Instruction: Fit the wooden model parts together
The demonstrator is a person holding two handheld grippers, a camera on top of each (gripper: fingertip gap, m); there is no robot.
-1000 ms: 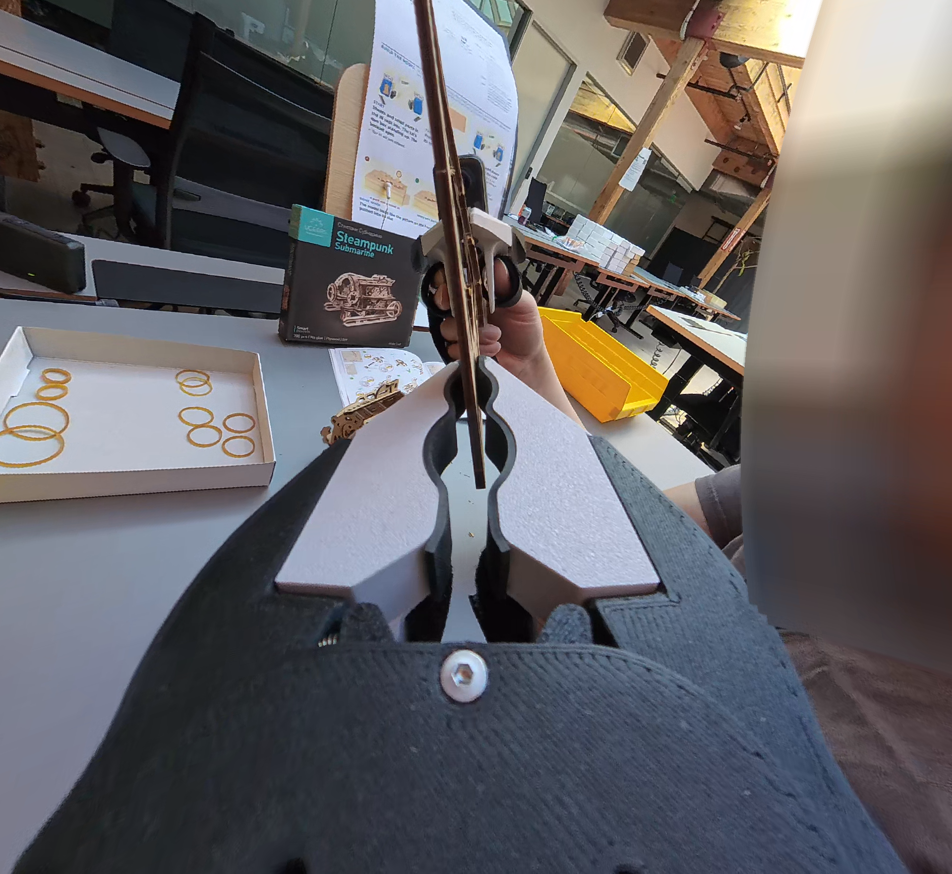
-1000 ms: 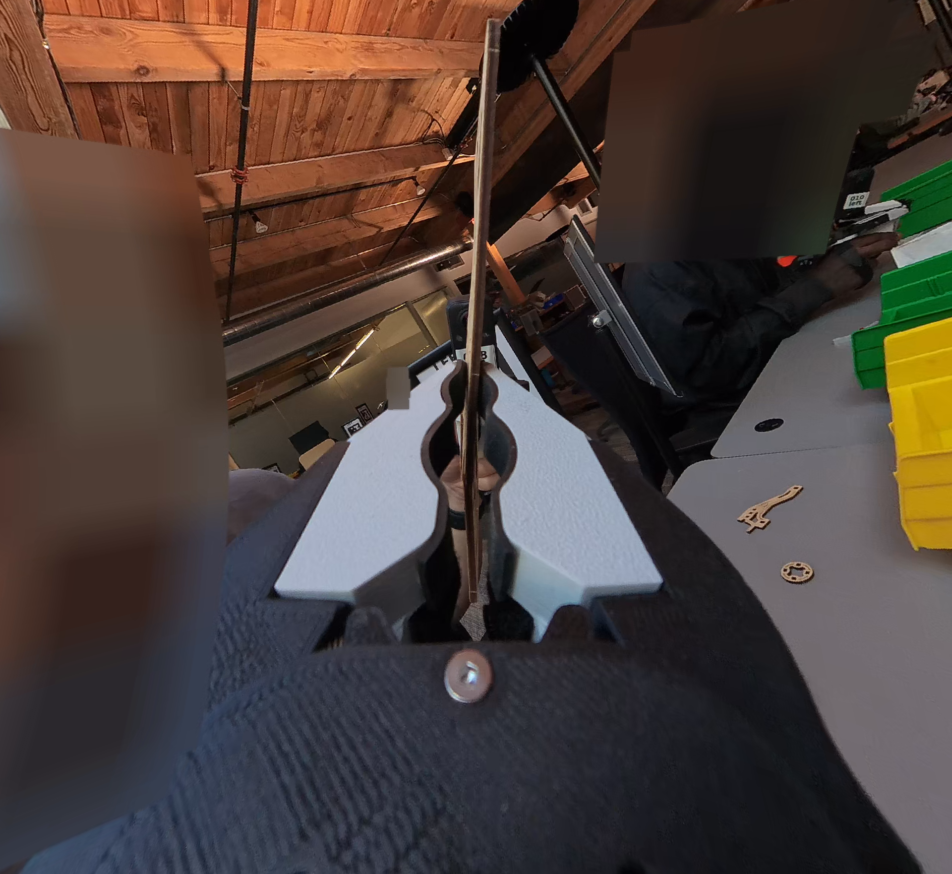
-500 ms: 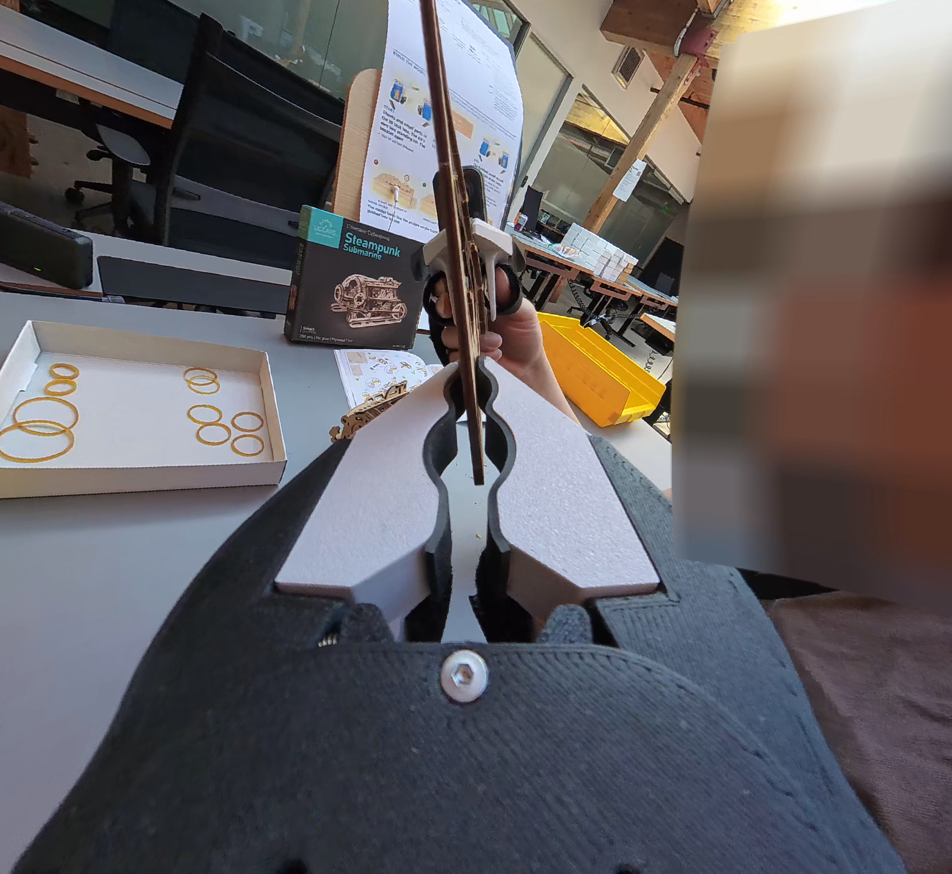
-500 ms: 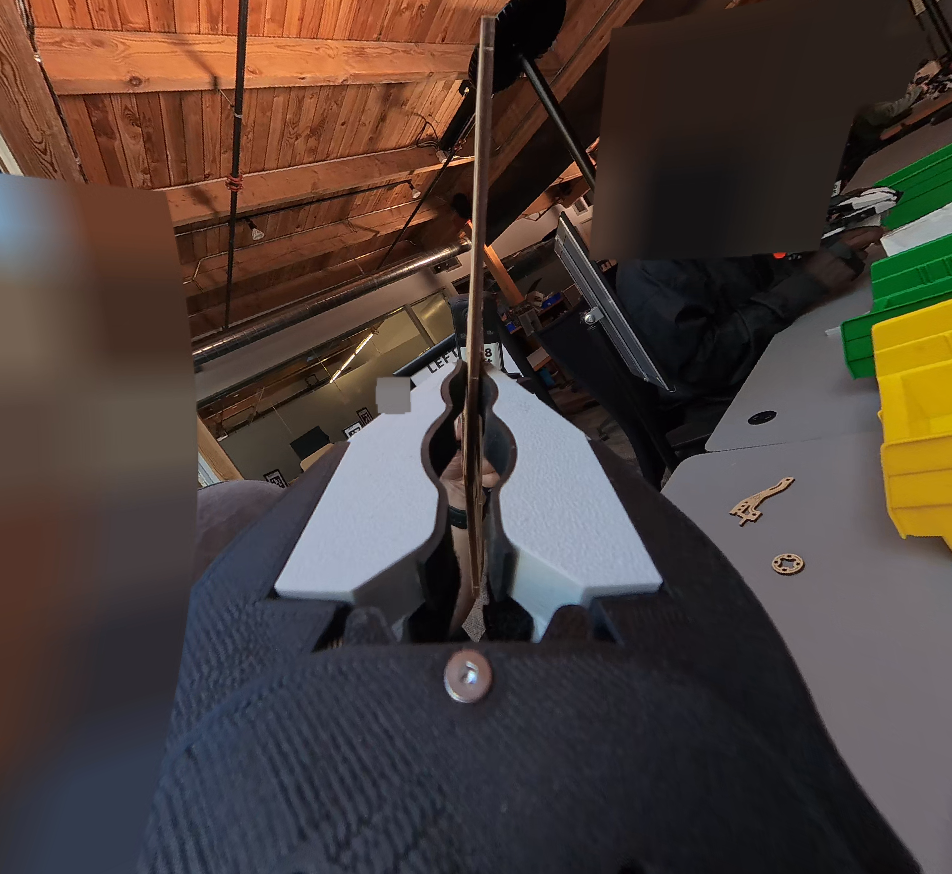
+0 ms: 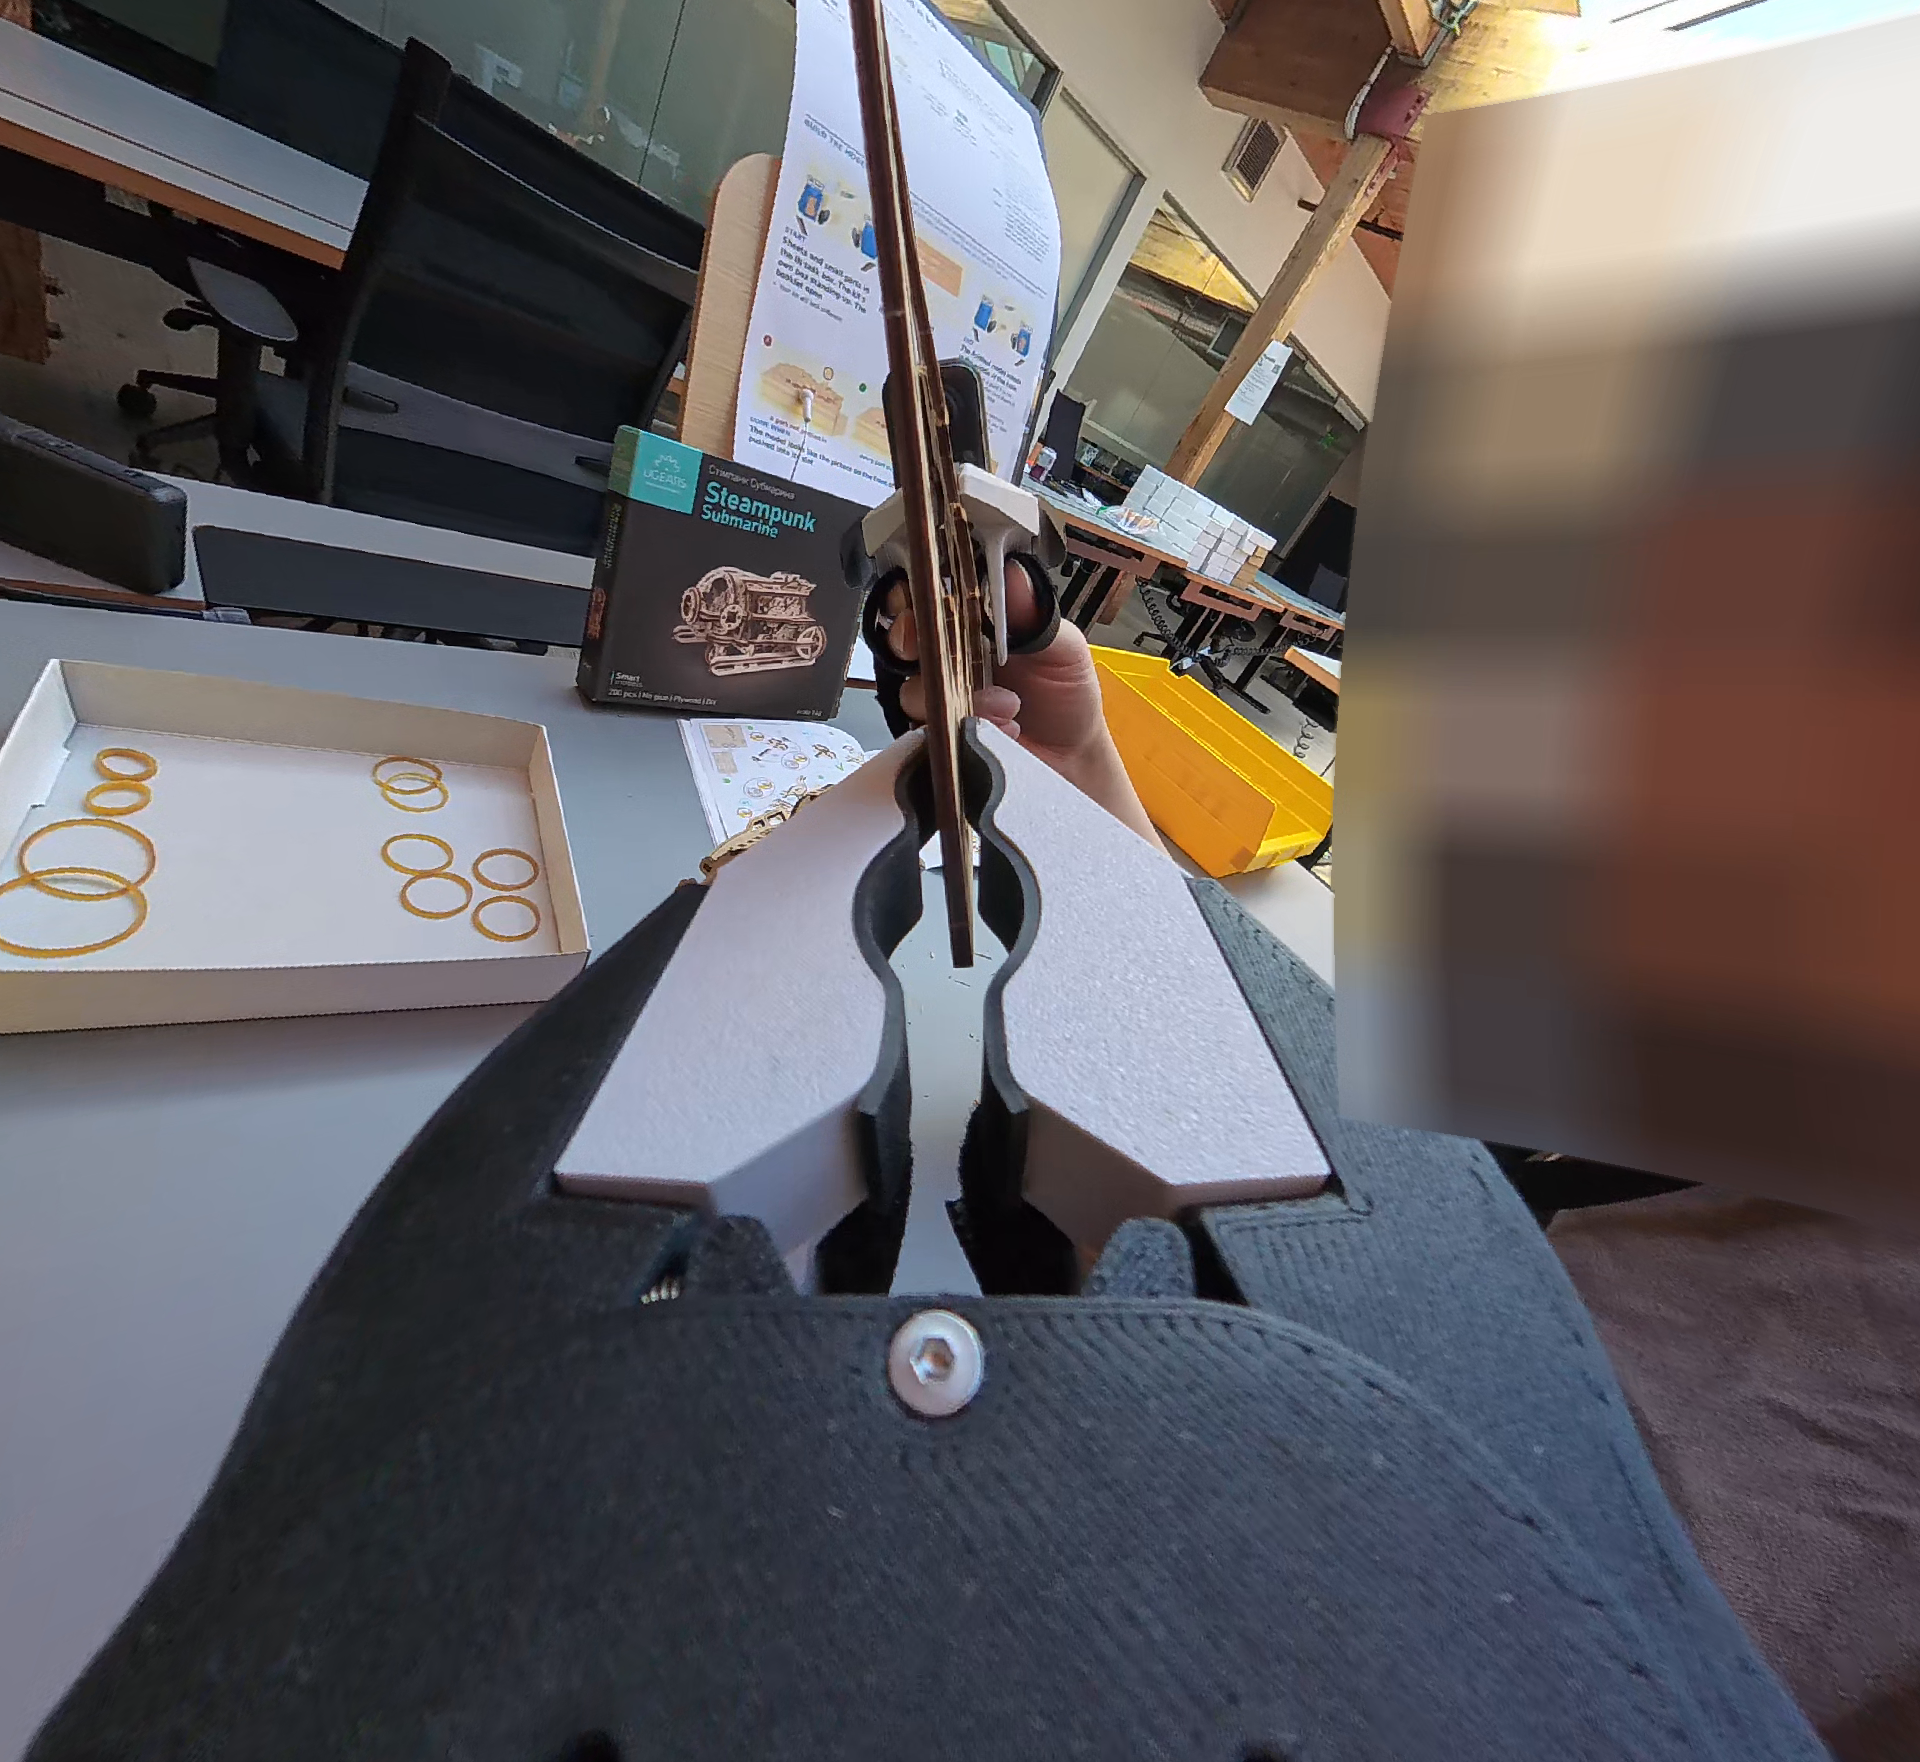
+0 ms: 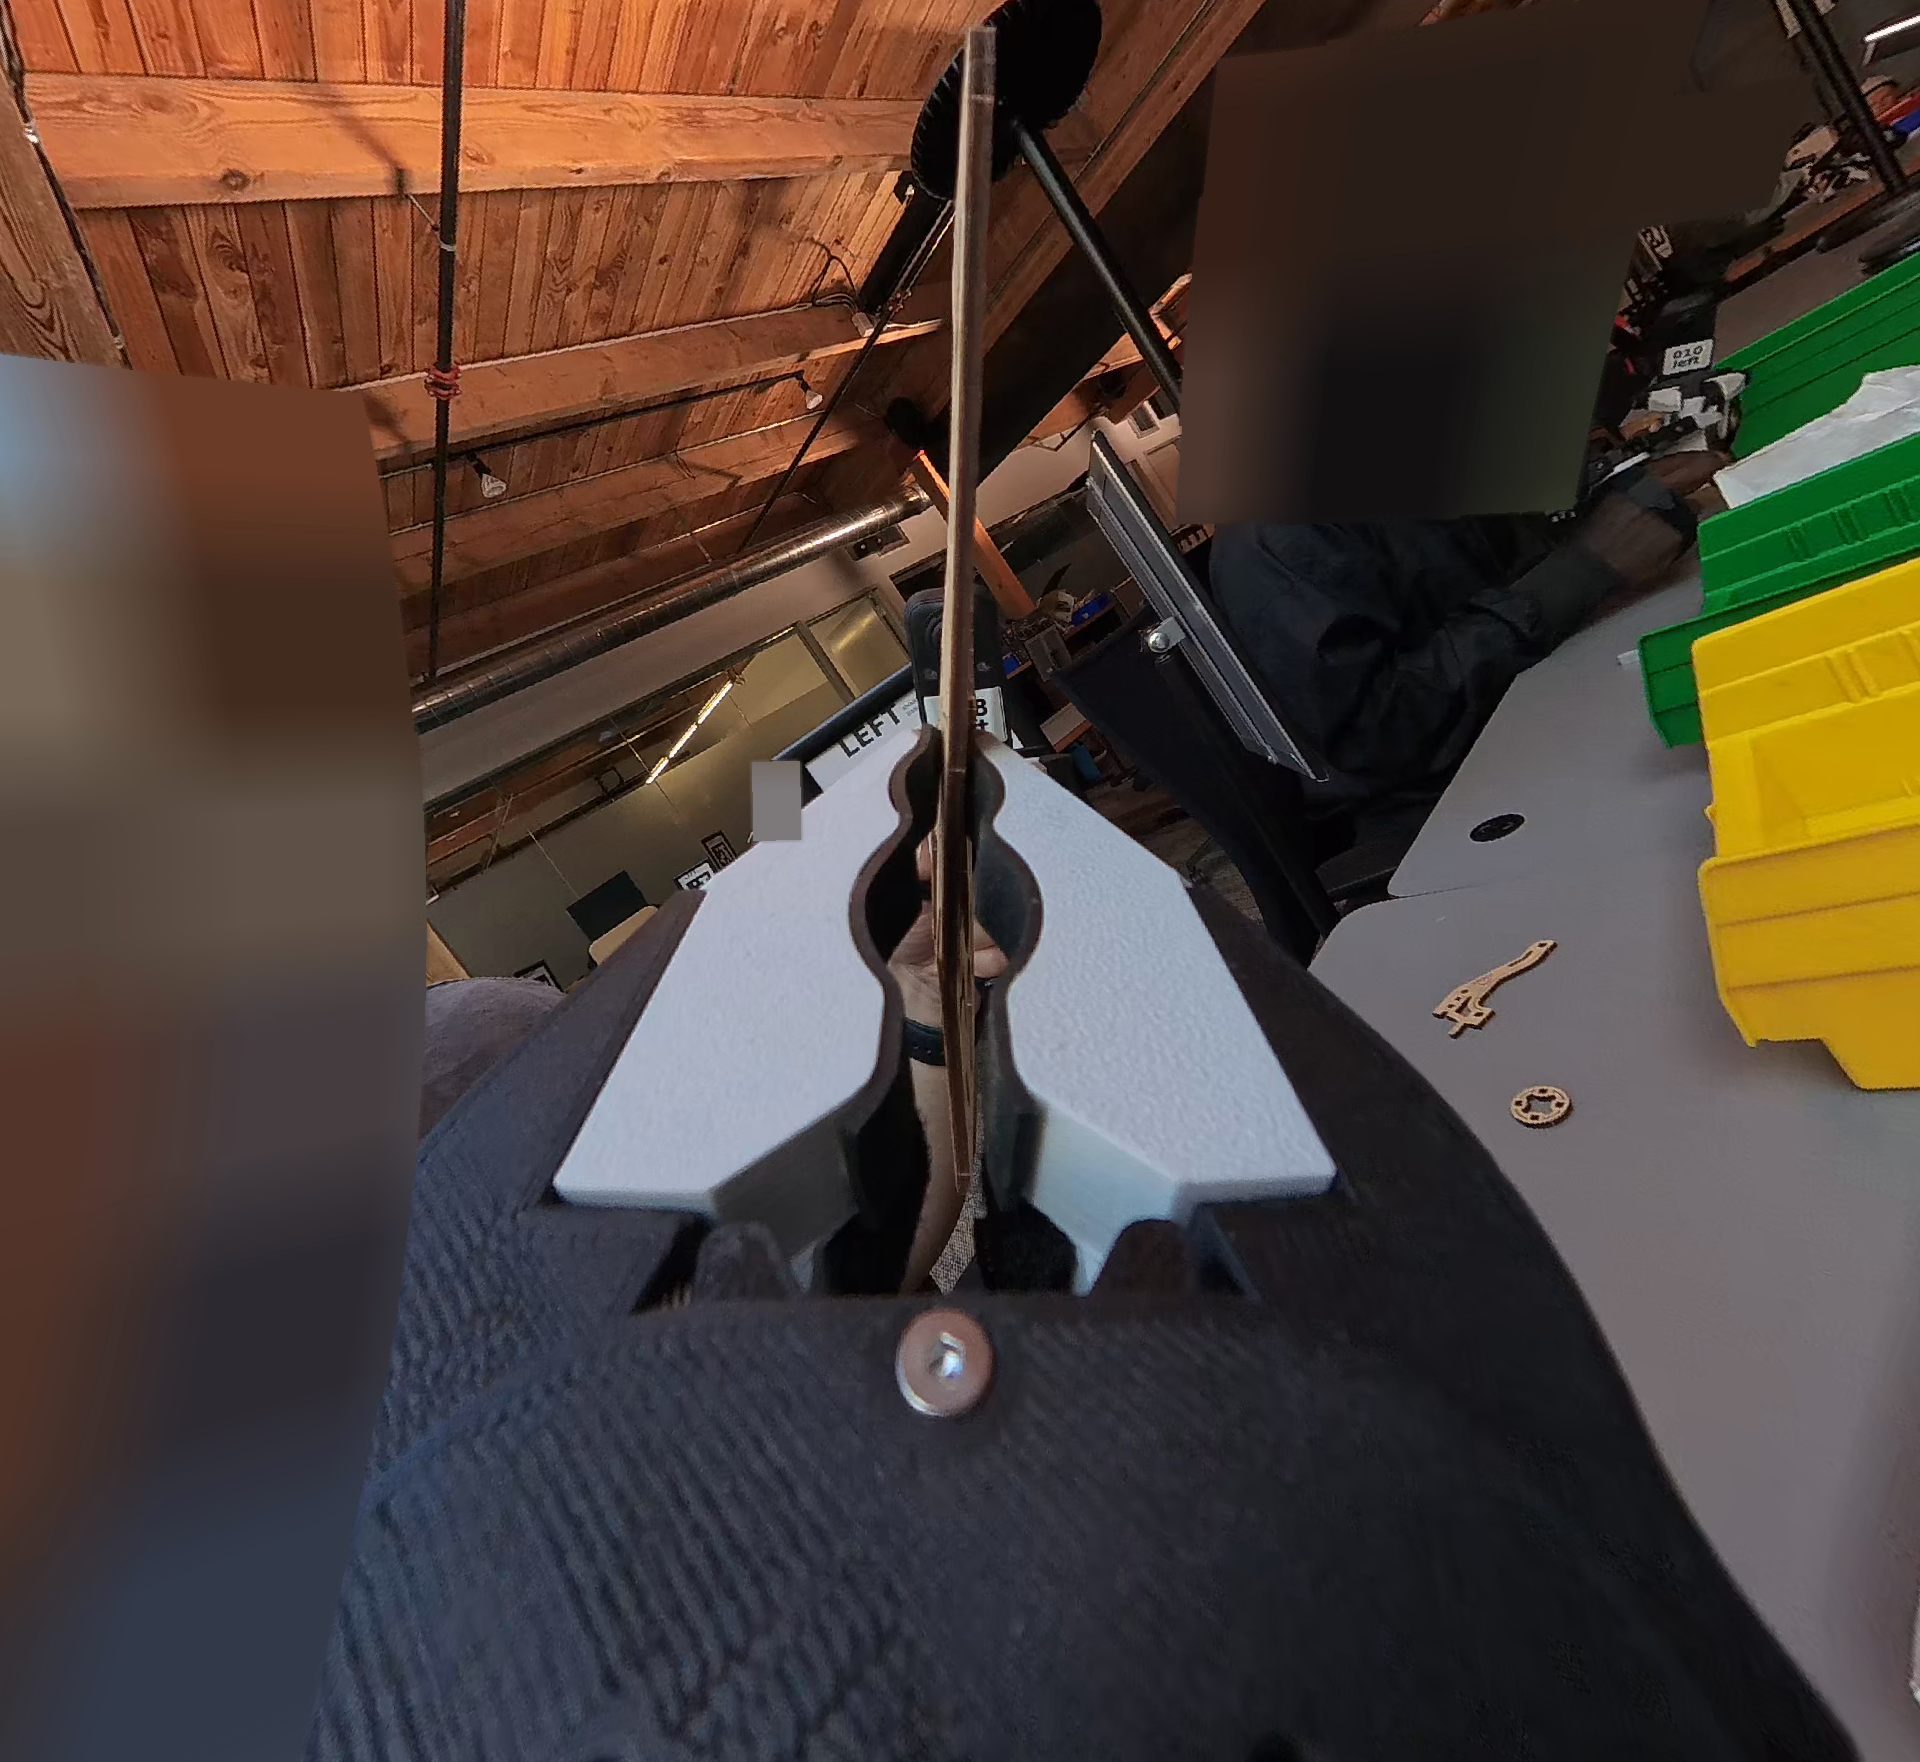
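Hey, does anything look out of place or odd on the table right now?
Two small wooden pieces lie loose on the grey table near the yellow bin, apart from the rest. Nothing looks spilled or broken.

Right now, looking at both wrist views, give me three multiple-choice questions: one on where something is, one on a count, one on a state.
1. Where do the rubber bands lie?
A. in the white tray
B. in the yellow bin
C. on the model box

2. How many loose wooden parts lie on the table in the right wrist view?
A. none
B. two
C. five

3. What is the left tool doing?
A. open and empty
B. shut on the wooden sheet
C. lying on the table

Answers: 1 A, the bands sit inside the tray's rim. 2 B, a bracket piece and a ring. 3 B, its tips pinch the sheet's edge; the right tool grips it too.
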